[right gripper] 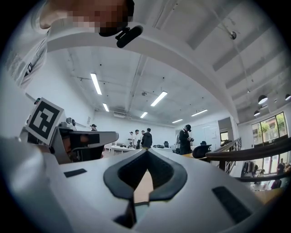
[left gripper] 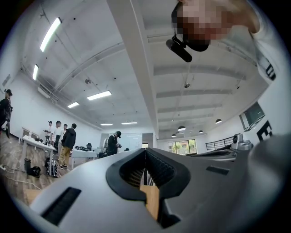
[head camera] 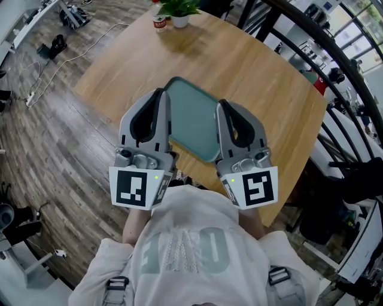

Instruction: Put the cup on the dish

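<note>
A teal rectangular dish (head camera: 192, 122) lies on the round wooden table (head camera: 257, 77), near its front edge. A small red and white cup (head camera: 159, 23) stands at the table's far side, beside a plant. Both grippers are held close to the person's body, pointing away over the dish. My left gripper (head camera: 160, 92) is over the dish's left edge and my right gripper (head camera: 222, 103) is over its right part. Each has its jaws together with nothing between them, as the left gripper view (left gripper: 145, 152) and the right gripper view (right gripper: 146, 153) show. Both of those views look up at the ceiling.
A potted plant (head camera: 179, 11) in a white pot stands next to the cup. A black railing (head camera: 317, 42) curves past the table's right side. Cables (head camera: 57, 63) lie on the wood floor at the left. Several people (left gripper: 68, 136) stand far across the room.
</note>
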A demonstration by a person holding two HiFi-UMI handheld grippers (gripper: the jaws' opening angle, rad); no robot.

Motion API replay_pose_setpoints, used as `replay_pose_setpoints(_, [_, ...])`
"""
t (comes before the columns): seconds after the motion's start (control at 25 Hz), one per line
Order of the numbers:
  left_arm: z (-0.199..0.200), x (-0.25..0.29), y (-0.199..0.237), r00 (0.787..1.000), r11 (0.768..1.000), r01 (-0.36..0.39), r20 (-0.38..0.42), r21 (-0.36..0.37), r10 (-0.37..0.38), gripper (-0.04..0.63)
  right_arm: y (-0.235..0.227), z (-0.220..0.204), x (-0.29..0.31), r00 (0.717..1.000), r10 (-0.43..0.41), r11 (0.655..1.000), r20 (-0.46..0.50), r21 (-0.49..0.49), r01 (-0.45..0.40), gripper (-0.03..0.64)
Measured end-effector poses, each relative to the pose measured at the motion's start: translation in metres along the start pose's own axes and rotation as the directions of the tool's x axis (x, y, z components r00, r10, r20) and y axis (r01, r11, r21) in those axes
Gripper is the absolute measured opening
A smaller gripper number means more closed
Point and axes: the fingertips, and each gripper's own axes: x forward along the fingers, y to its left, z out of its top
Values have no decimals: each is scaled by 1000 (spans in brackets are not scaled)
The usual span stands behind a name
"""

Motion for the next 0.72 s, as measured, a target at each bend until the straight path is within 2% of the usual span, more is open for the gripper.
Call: replay_pose_setpoints(0.72, [3,1,-4,1000,1000,8,3,11,-8,9,-6,-4,-2,1000,-13,1000,-17,13,13,18])
